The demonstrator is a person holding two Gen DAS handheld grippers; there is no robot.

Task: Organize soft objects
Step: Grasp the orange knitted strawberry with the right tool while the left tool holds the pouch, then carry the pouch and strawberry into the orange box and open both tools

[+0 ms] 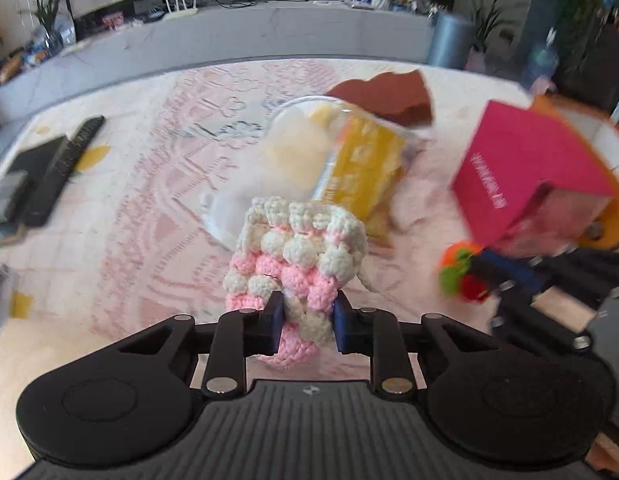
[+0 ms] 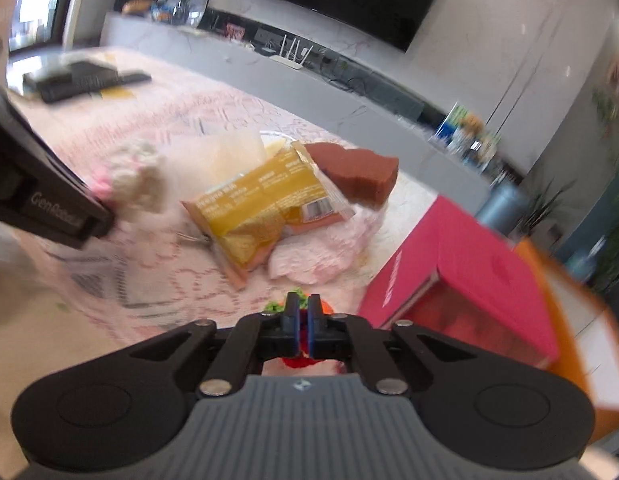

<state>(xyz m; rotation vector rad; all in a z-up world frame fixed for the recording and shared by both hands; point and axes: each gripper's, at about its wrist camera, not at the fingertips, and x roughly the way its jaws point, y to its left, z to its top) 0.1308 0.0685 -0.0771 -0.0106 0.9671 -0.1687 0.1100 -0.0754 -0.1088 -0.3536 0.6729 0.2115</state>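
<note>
My left gripper is shut on a pink-and-white crocheted soft piece, which it holds above the pink lace tablecloth. In the right wrist view that piece shows blurred at the left, beside the left gripper's black body. My right gripper is shut on a small knitted toy in red, green and orange, mostly hidden by the fingers. The left wrist view shows this toy at the right, just in front of an open pink box.
A yellow snack packet, a clear bag of pale soft stuff and a brown foam block lie mid-table. An orange bin stands behind the pink box. Black remotes lie at the far left.
</note>
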